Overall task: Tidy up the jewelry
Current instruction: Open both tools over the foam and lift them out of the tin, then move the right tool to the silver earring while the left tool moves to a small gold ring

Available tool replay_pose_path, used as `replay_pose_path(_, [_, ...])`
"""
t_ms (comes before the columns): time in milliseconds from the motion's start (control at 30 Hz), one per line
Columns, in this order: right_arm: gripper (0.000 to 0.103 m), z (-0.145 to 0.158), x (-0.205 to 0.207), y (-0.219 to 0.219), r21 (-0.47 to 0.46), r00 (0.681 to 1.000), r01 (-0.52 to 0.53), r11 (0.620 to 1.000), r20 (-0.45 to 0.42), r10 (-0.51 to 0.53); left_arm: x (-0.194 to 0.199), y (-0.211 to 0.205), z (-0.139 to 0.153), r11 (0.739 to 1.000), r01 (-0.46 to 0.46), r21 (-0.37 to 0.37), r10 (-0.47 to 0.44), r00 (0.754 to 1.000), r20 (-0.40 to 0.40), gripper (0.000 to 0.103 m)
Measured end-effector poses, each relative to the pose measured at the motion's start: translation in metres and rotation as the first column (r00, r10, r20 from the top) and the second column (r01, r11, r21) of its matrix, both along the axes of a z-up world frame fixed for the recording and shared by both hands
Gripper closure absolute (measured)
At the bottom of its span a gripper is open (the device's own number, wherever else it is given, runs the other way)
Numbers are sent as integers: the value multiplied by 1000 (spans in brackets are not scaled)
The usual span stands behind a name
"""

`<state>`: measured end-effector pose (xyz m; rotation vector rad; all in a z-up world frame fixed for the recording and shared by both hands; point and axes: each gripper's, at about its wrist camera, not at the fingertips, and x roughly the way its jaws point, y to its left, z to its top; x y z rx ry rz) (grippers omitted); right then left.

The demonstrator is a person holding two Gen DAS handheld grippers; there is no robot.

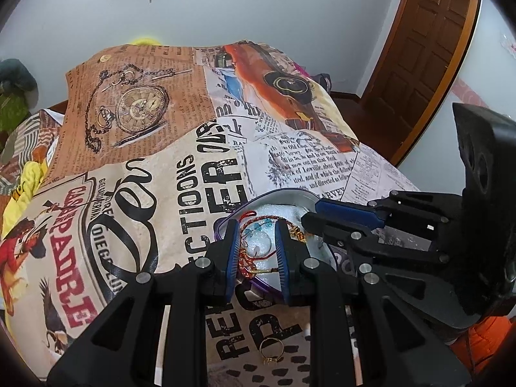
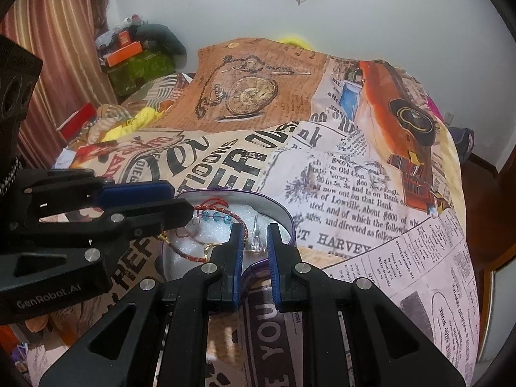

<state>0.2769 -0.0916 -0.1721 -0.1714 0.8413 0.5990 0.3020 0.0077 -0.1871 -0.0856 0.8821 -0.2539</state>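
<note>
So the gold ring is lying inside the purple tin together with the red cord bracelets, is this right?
Not quite. The gold ring lies outside the purple tin, on the printed cloth in front of it, as the left wrist view shows. The red cord bracelets are indeed inside the tin.

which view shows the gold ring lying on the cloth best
The left wrist view. The gold ring lies in plain sight on the printed cloth, low in the frame between the left hand-held gripper's arms, outside the purple-rimmed tin. The right wrist view does not show it.
</note>
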Motion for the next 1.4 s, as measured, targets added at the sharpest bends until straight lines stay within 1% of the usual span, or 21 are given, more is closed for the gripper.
replay_pose_path(133, [89, 4, 0, -1, 1, 1000, 0, 1000, -1, 0, -1, 3, 4, 1000, -11, -5, 11, 1000, -2, 82])
replay_pose_path(267, [84, 9, -3, -3, 4, 1000, 8, 1000, 7, -8, -7, 7, 12, 1000, -22, -6, 22, 1000, 10, 82])
replay_pose_path(533, [83, 25, -12, -8, 13, 999, 26, 1000, 29, -26, -22, 14, 34, 999, -44, 11, 43, 998, 46, 82])
replay_pose_path(800, [83, 40, -31, -13, 11, 998, 38, 999, 53, -39, -45, 14, 50, 999, -44, 32, 42, 997, 63, 82])
replay_pose_path(833, [82, 41, -33, -13, 11, 998, 39, 999, 53, -39, -48, 15, 52, 998, -45, 33, 43, 997, 64, 81])
replay_pose_path(900, [80, 44, -38, -15, 12, 998, 41, 999, 53, -41, -55, 15, 54, 998, -51, 35, 49, 997, 66, 76])
replay_pose_path(933, [76, 44, -40, -15, 11, 998, 43, 999, 54, -43, -59, 15, 54, 998, -54, 34, 52, 996, 68, 75])
replay_pose_path(967, [69, 45, -43, -16, 10, 997, 46, 999, 54, -47, -62, 16, 53, 998, -55, 32, 52, 996, 67, 73])
replay_pose_path(1033, [62, 46, -47, -18, 13, 997, 54, 998, 56, -54, -70, 17, 51, 998, -53, 30, 51, 997, 57, 73])
replay_pose_path(1233, [62, 43, -63, -20, 2, 997, 61, 998, 46, -62, -87, 22, 39, 998, -59, 37, 58, 998, 17, 73])
replay_pose_path(1400, [62, 30, -72, -19, -16, 998, 68, 998, 18, -68, -95, 27, 28, 998, -57, 33, 58, 998, -13, 73])
